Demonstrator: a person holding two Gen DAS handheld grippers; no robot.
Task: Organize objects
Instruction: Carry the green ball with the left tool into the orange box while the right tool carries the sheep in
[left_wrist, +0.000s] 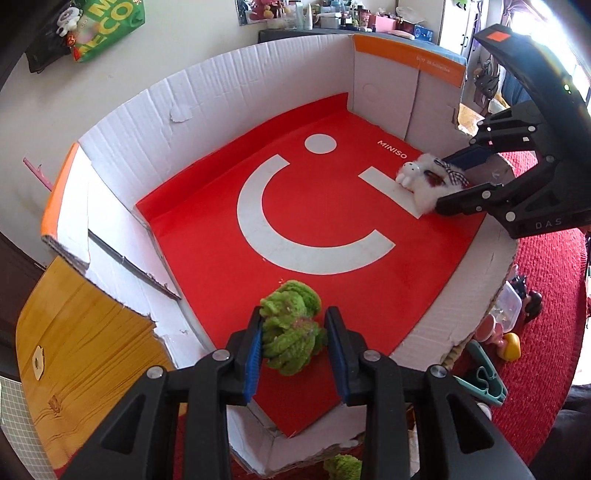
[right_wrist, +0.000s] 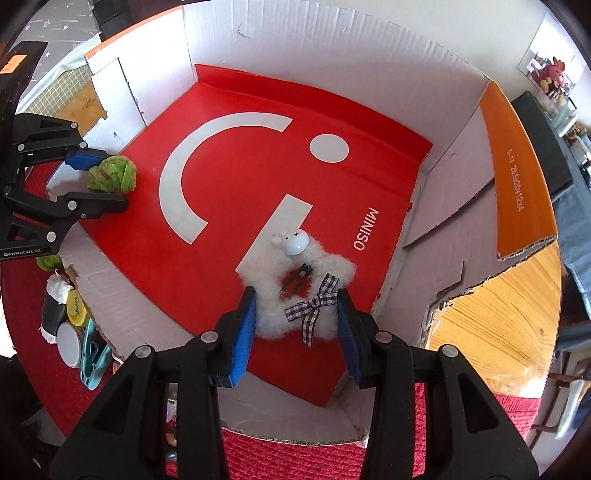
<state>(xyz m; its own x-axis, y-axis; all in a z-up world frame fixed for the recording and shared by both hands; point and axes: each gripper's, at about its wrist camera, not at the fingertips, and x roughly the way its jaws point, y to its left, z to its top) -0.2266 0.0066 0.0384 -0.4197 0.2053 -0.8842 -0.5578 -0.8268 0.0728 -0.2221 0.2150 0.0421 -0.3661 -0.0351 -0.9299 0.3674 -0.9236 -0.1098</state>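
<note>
A white cardboard box (left_wrist: 207, 96) with a red MINISO sheet (left_wrist: 221, 240) on its floor fills both views. My left gripper (left_wrist: 294, 332) is closed around a green knitted scrunchie (left_wrist: 291, 332) over the box's near edge; it shows in the right wrist view (right_wrist: 110, 173) between the left gripper's fingers (right_wrist: 99, 181). My right gripper (right_wrist: 295, 314) is closed around a white fluffy hair clip with a rabbit head and checked bow (right_wrist: 299, 291), low over the red sheet; the left wrist view shows it (left_wrist: 428, 184) at the right gripper (left_wrist: 456, 177).
A red woven mat (left_wrist: 546, 332) lies around the box with small items: a teal clip (left_wrist: 487, 384), a clear container (left_wrist: 511, 306), a yellow toy (left_wrist: 511, 347), another green scrunchie (left_wrist: 343, 467). A wooden surface (left_wrist: 85, 350) sits left. A shelf of clutter (left_wrist: 332, 18) stands behind.
</note>
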